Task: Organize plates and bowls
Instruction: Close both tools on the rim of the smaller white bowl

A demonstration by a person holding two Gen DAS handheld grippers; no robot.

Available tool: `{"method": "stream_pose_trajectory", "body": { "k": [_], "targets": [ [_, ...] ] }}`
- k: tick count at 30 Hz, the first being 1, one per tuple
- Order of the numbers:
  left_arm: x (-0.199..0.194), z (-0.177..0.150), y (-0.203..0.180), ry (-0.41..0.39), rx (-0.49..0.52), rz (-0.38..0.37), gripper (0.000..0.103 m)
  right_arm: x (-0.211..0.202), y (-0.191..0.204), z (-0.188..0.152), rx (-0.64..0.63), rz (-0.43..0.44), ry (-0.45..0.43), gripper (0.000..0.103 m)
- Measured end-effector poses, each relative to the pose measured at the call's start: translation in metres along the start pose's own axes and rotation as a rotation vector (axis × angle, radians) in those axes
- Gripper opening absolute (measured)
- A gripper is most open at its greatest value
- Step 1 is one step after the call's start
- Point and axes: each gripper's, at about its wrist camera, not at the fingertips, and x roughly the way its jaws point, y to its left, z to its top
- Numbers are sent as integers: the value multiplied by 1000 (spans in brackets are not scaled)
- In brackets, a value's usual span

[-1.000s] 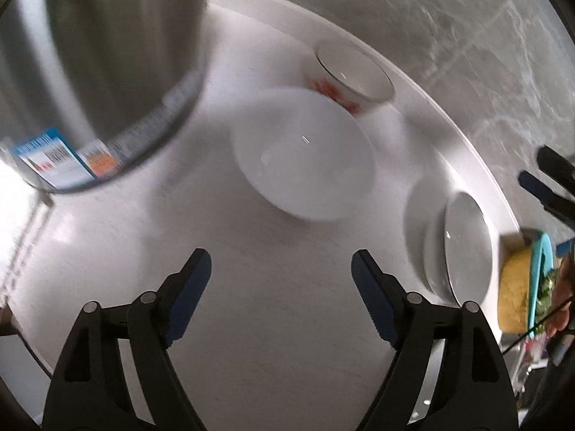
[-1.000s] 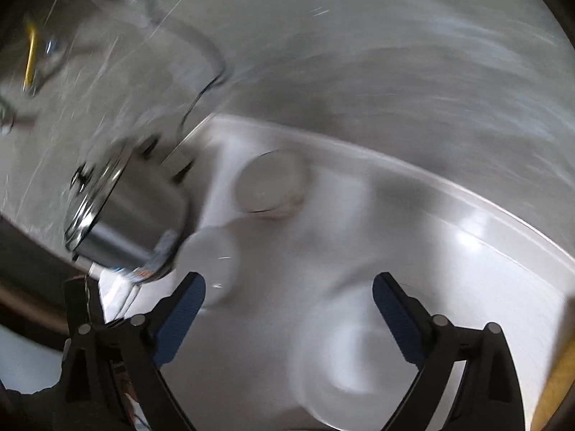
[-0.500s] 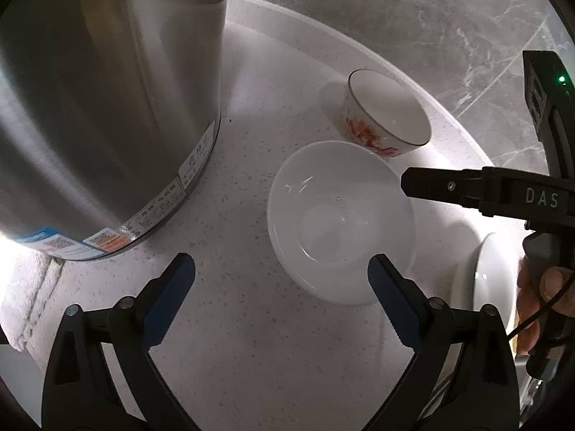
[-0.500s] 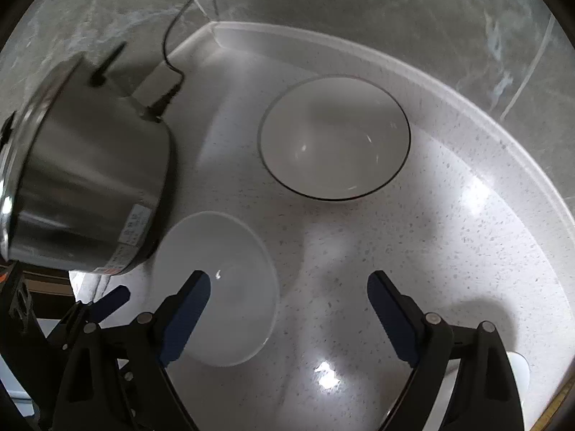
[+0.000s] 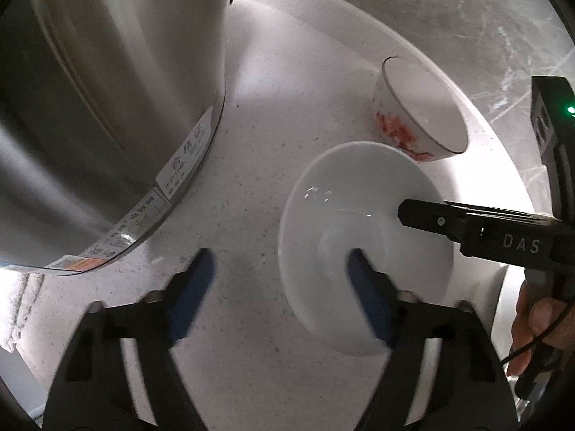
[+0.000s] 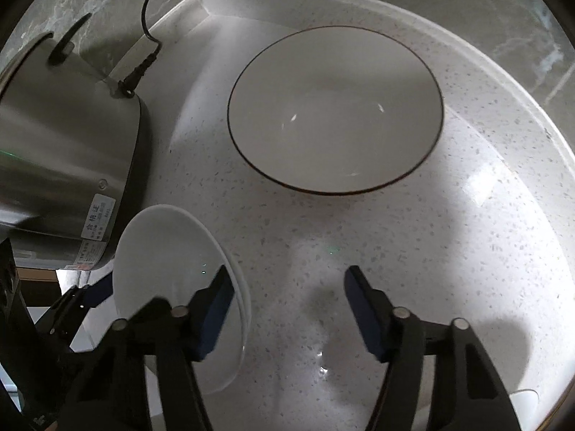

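Observation:
A plain white bowl (image 5: 359,244) sits on the speckled white counter (image 5: 269,125). My left gripper (image 5: 278,276) straddles its near-left rim, right pad inside, left pad outside; its jaws are closing and not touching. My right gripper (image 6: 287,294) straddles the same bowl's (image 6: 169,269) opposite rim, its left pad over the inside, jaws closing with a gap. Its black finger (image 5: 431,215) reaches over the bowl in the left wrist view. A larger dark-rimmed bowl (image 6: 334,107) with red flowers outside (image 5: 420,118) stands just behind.
A tall steel pot (image 5: 90,107) stands close on the left, its power cable (image 6: 143,18) running to the grey marble wall. The counter's raised back edge (image 6: 467,36) curves behind the bowls. A hand (image 5: 532,323) holds the right gripper. Another white dish edge (image 6: 524,406) shows bottom right.
Both grippers came down toward the plain white bowl and their jaws narrowed. The left gripper's right pad now sits inside the bowl; the right gripper's left pad moved over its rim.

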Motion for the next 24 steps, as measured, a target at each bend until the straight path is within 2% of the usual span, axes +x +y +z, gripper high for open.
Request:
{"method": "stream_pose_trajectory", "body": {
  "k": [3,7,10,13,15,18,24],
  "targets": [
    [6,2,2,6,-2,3,60,5,1,-2,-7,-1,12,61],
    [10,4,5,10,-4,10,31,8,7,-4,-22,7,13,53],
    [10,6,5,7,-2,-4,26,5,9,-8,-33,15,10,42],
    [12,8,4,7,3,-23,19,1,16,-11,-51,26,3,26],
    [13,9,1,7,20,-35,11,0,23,-11,-70,34,0,10],
    [11,6,3,5,19,-37,10,-3,26,-14,-89,9,-6,11],
    [14,6,4,7,34,-48,9,-6,22,-16,-70,21,-14,10]
  ]
}}
